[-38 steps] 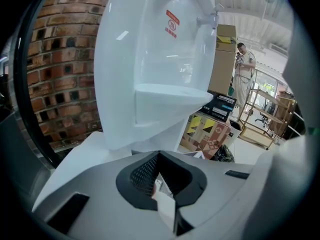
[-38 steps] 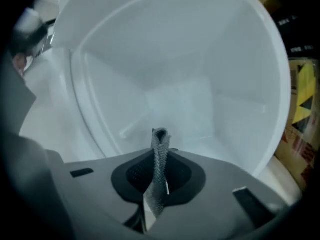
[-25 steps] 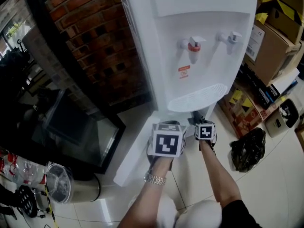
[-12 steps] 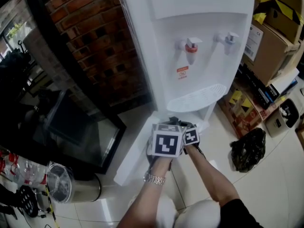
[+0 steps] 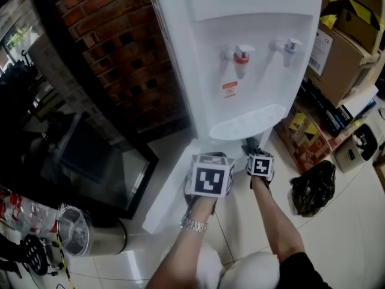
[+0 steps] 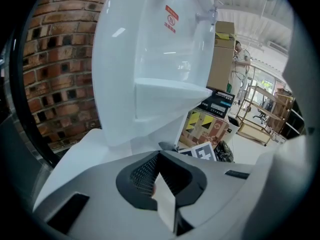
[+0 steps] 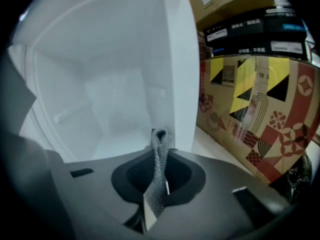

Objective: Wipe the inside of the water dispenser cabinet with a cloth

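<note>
The white water dispenser (image 5: pixel 240 29) stands against a brick wall, its low cabinet door (image 5: pixel 165 185) swung open to the left. My right gripper (image 5: pixel 252 149) is shut on a grey knit cloth (image 7: pixel 160 156), which stands up in a fold between the jaws. It sits at the cabinet's opening, near the right wall. In the right gripper view the white cabinet interior (image 7: pixel 115 99) lies straight ahead. My left gripper (image 5: pixel 207 159) hovers just right of the open door, below the drip tray (image 5: pixel 249 122). Its jaws (image 6: pixel 161 181) are closed, with nothing visible between them.
Cardboard boxes (image 5: pixel 355 47) and a yellow-and-black patterned box (image 7: pixel 260 109) stand close on the right. A black bag (image 5: pixel 314 188) lies on the tiled floor there. To the left are the brick wall (image 5: pixel 120 53), a dark glass-fronted unit (image 5: pixel 90 161) and a steel bin (image 5: pixel 90 236).
The right gripper with the cloth swung left toward the left gripper, then back right to the cabinet's right side. The left gripper has stayed in place.
</note>
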